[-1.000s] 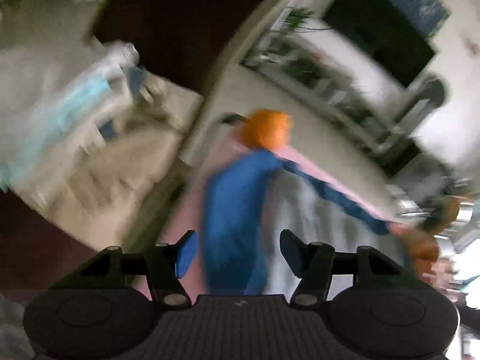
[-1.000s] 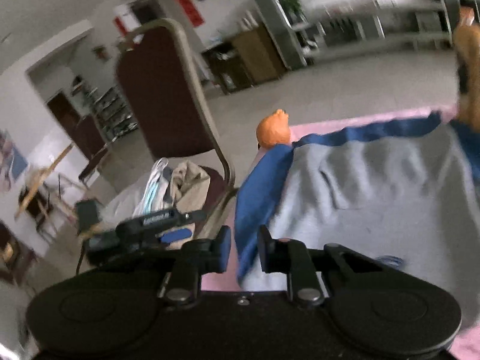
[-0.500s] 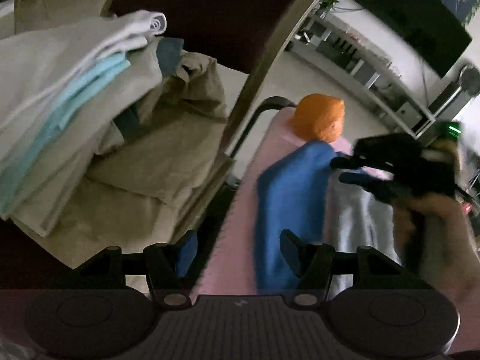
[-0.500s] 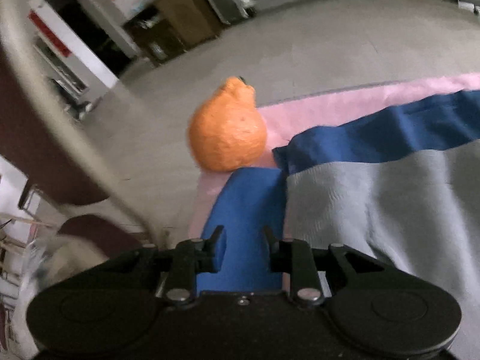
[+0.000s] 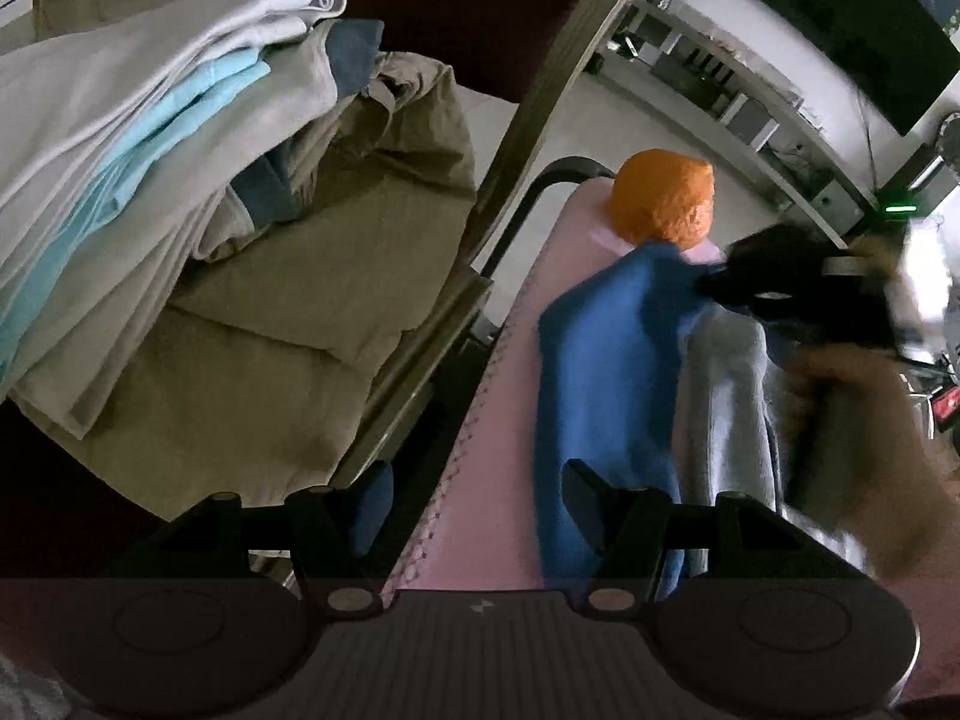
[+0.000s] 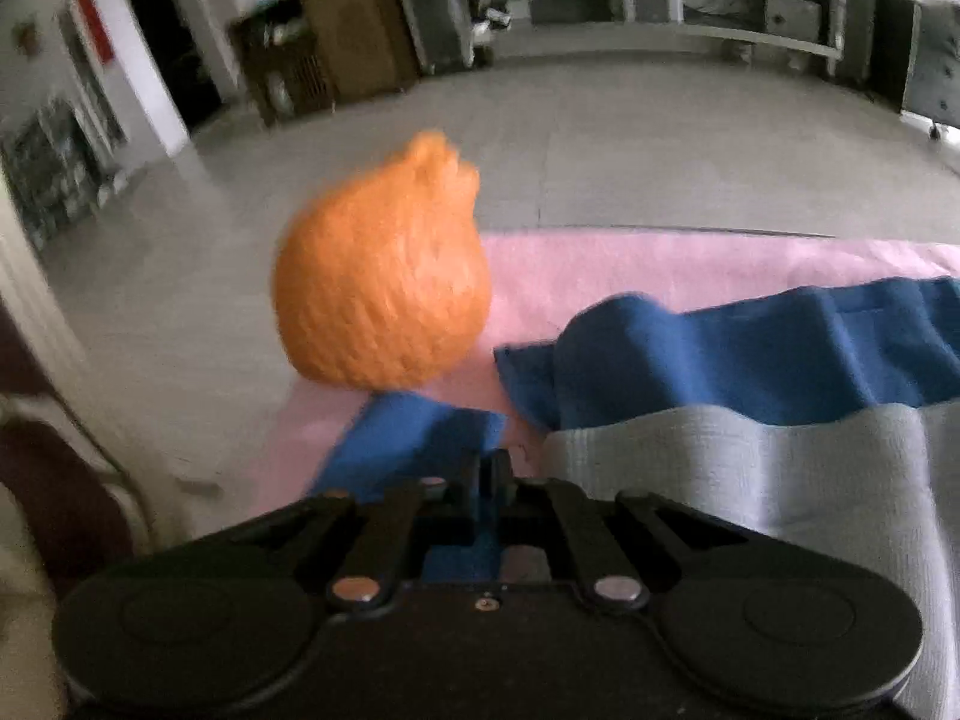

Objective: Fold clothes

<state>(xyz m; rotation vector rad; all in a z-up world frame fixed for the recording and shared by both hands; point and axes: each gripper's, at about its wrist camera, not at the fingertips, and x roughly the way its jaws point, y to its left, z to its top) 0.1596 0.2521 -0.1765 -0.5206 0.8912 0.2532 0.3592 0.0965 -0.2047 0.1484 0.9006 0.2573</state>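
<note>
Between the fingers of the right gripper (image 6: 487, 468) a blue sleeve (image 6: 414, 438) of the garment is pinched — the two fingers stand drawn together with the blue cloth caught at their tips. Just beyond those fingers sits an orange knitted ball (image 6: 384, 282), resting on the pink cover (image 6: 660, 264) of the counter. To the right of the fingers lies the grey body of the garment (image 6: 780, 468), with another blue sleeve (image 6: 780, 354) stretched along its far edge.

Ahead of the left gripper (image 5: 477, 486) the fingers stand wide apart and hold nothing — the pink cover's stitched edge runs up between them. The blue sleeve (image 5: 606, 372) lies just ahead of the right-hand finger, the grey body beside it. Beyond it a hand (image 5: 852, 420) holds the right gripper at the cloth, blurred. To the left of the fingers a chair (image 5: 558, 66) carries a pile of folded clothes (image 5: 180, 180), white, pale blue and khaki.
</note>
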